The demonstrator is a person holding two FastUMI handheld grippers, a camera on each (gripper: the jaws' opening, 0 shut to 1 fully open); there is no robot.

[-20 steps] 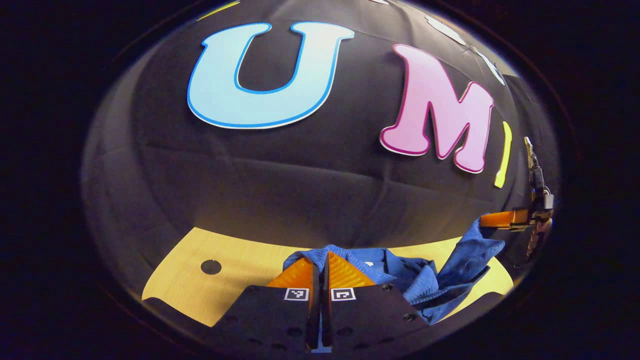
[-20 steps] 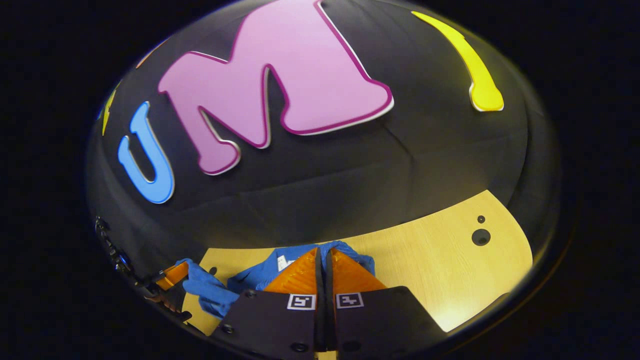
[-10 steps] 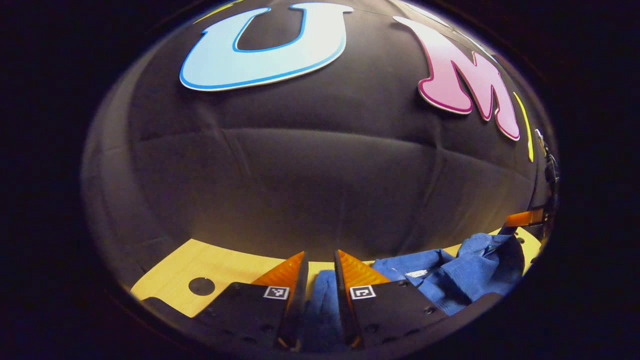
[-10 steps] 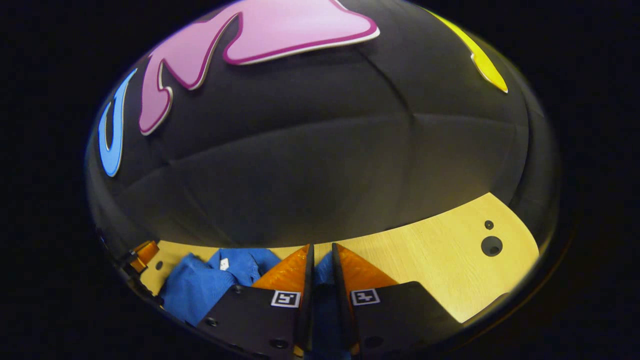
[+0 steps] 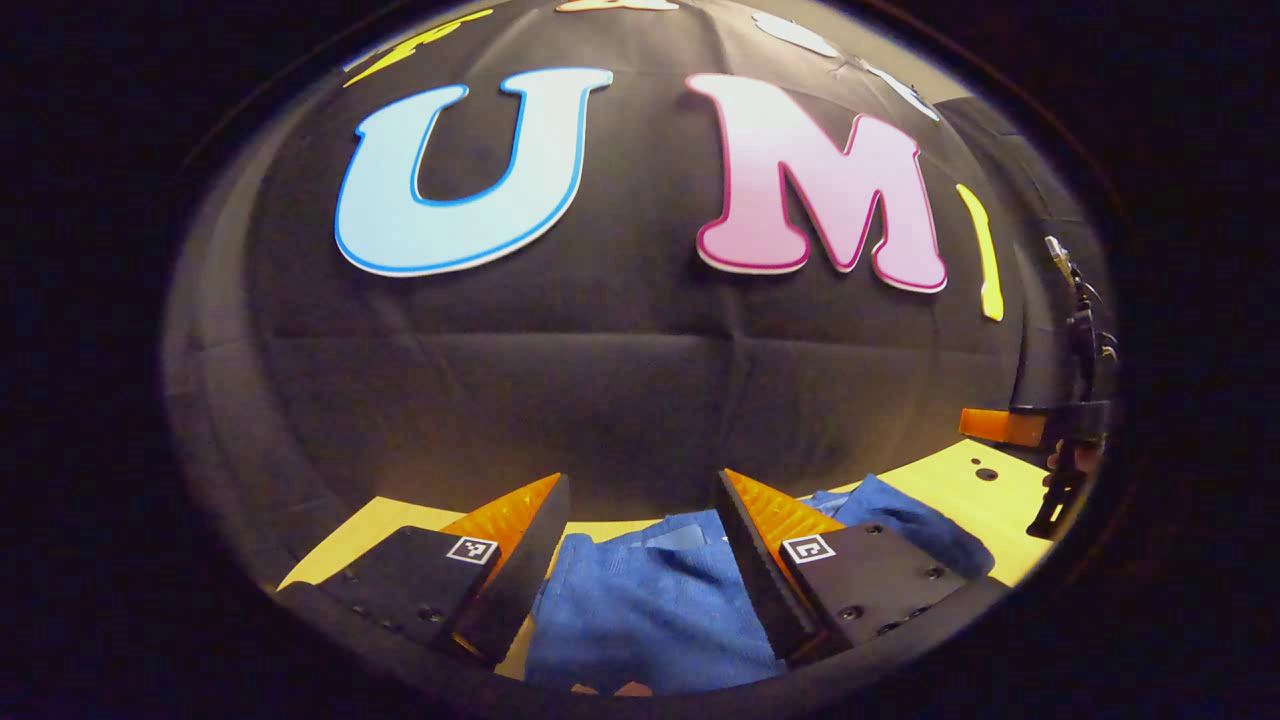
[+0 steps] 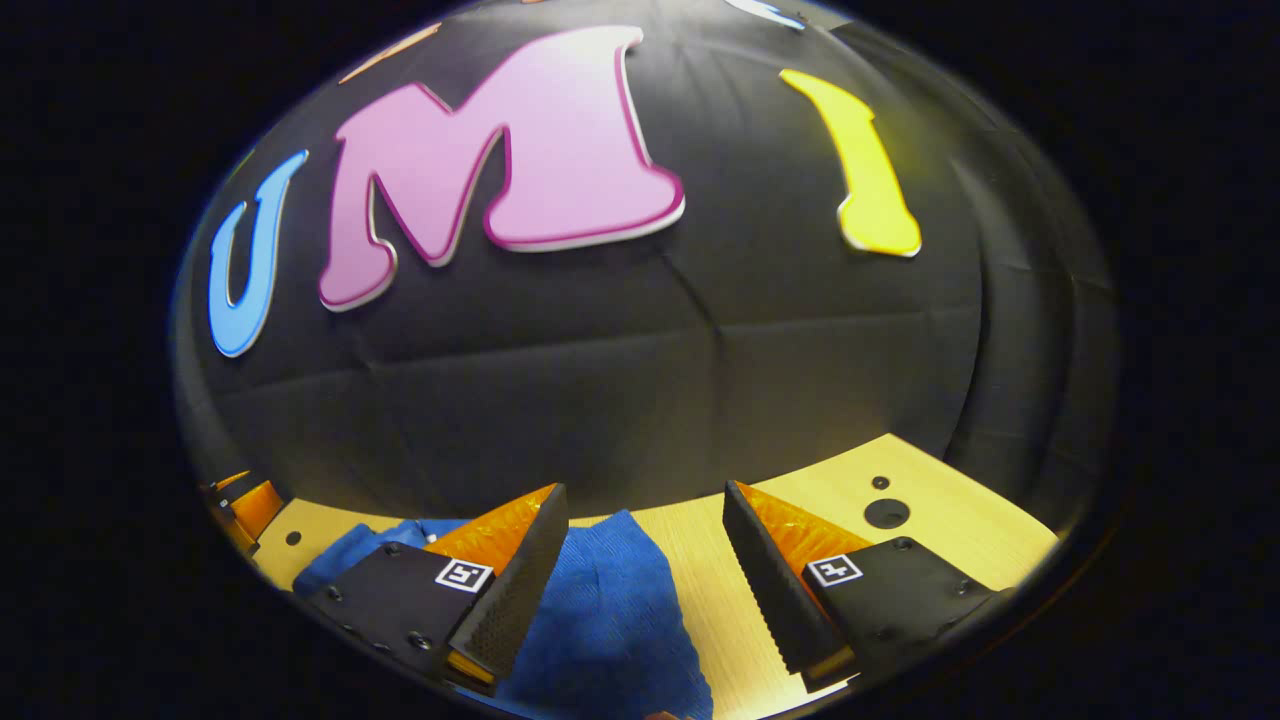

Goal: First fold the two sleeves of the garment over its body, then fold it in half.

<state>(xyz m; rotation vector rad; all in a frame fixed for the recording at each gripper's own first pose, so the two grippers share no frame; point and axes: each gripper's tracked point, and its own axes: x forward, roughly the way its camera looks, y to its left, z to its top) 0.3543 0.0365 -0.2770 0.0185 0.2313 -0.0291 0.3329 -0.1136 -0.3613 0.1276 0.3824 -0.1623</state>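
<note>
**Both grippers released over the blue garment**

Left gripper view: left gripper (image 5: 640, 520) has its fingers spread wide, nothing clamped between them. Blue garment (image 5: 640, 610) lies on the wooden table (image 5: 960, 490) right under the gap, at 6 o'clock in the view, running toward 4 o'clock past the right-hand finger. Cloth looks bunched and ribbed, a flat band or fold edge near its far side. Neither finger presses on it as far as visible; whether the finger undersides touch the cloth cannot be told. Table shows as a pale strip at 7 o'clock and again at 4 o'clock, with a small dark hole (image 5: 986, 474) at 4 o'clock. The other gripper shows at 3 o'clock at the view's edge, above the table, apart from the garment; part of a hand (image 5: 1068, 458) holding it is just visible.

Right gripper view: right gripper (image 6: 645, 505) also released, fingers well apart, nothing held. Garment (image 6: 610, 620) sits at 6 o'clock, mostly under and beside the left-hand finger, with a further lump at 8 o'clock behind that finger. Bare table (image 6: 700, 560) shows between the fingers toward the right-hand one. Two dark holes in the table at 4 o'clock, the larger one (image 6: 886, 513) nearer. The other gripper's tip peeks in at 8 o'clock at the edge, near the garment's far end.

Black cloth wall (image 6: 640, 380) stands behind the table.
</note>
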